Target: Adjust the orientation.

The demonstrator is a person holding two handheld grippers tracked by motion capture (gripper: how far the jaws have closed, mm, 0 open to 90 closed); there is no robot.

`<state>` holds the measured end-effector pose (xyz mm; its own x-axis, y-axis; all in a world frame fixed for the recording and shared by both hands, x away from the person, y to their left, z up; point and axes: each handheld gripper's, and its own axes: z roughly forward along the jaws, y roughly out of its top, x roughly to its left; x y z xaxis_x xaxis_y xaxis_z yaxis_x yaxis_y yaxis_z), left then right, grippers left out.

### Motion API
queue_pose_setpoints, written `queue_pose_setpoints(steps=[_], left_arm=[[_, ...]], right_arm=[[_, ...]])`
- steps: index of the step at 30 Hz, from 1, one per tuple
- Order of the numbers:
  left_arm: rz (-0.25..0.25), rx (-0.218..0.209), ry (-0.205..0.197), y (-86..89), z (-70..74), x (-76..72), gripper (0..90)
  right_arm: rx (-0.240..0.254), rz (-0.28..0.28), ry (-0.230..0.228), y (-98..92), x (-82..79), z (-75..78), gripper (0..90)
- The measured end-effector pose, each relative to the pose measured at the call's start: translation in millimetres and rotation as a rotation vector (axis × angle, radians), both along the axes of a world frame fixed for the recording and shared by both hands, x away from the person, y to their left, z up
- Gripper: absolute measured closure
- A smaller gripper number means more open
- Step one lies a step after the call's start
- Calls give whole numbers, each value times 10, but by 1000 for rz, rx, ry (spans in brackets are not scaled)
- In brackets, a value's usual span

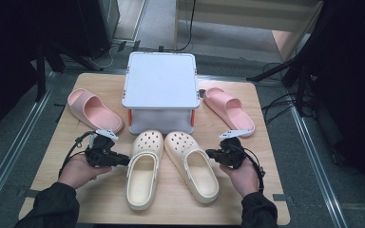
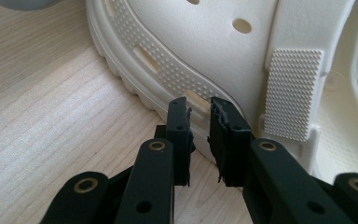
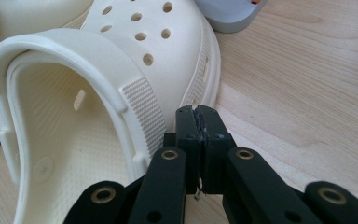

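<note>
Two cream clogs lie side by side at the middle of the wooden table (image 1: 100, 199), toes toward the box. My left gripper (image 1: 124, 161) lies just left of the left clog (image 1: 142, 171). Its jaws stand a little apart with nothing between them, their tips (image 2: 200, 105) close to the clog's dotted side wall (image 2: 177, 70). My right gripper (image 1: 208, 153) lies just right of the right clog (image 1: 192, 166). It is shut (image 3: 197, 109) with nothing in it, next to that clog's strap and side (image 3: 140, 107).
A grey box (image 1: 160, 80) with a closed lid stands behind the clogs. One pink slide (image 1: 95, 110) lies to its left and another (image 1: 229, 110) to its right. Bare wood runs along the table's front edge.
</note>
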<state>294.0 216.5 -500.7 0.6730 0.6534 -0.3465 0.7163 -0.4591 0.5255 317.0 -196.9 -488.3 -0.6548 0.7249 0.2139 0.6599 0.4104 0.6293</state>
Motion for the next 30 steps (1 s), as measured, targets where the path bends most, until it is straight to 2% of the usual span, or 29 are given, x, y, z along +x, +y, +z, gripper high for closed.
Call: queue_pose_setpoints(steps=[3, 10, 16, 19, 24, 27, 30], left_arm=[[4, -9, 8, -22, -2, -4, 778], [-30, -17, 24, -126, -8, -24, 776], [-80, -31, 33, -227, -23, -32, 777], [-98, -38, 40, -285, -28, -35, 776], [-93, -44, 50, -281, -30, -24, 776], [-91, -13, 15, -268, 3, -37, 762], [-54, -41, -24, -192, 84, -21, 779]], right_arm=[[9, 12, 1, 31, -5, -9, 887], [-5, 37, -4, 149, -43, -33, 878], [46, 23, 26, 140, -35, -78, 881], [54, 25, 22, 155, -38, -88, 881], [60, 20, 9, 169, -45, -95, 871], [75, 7, 1, 149, -38, -75, 819], [104, -6, -18, 109, -49, -21, 807]])
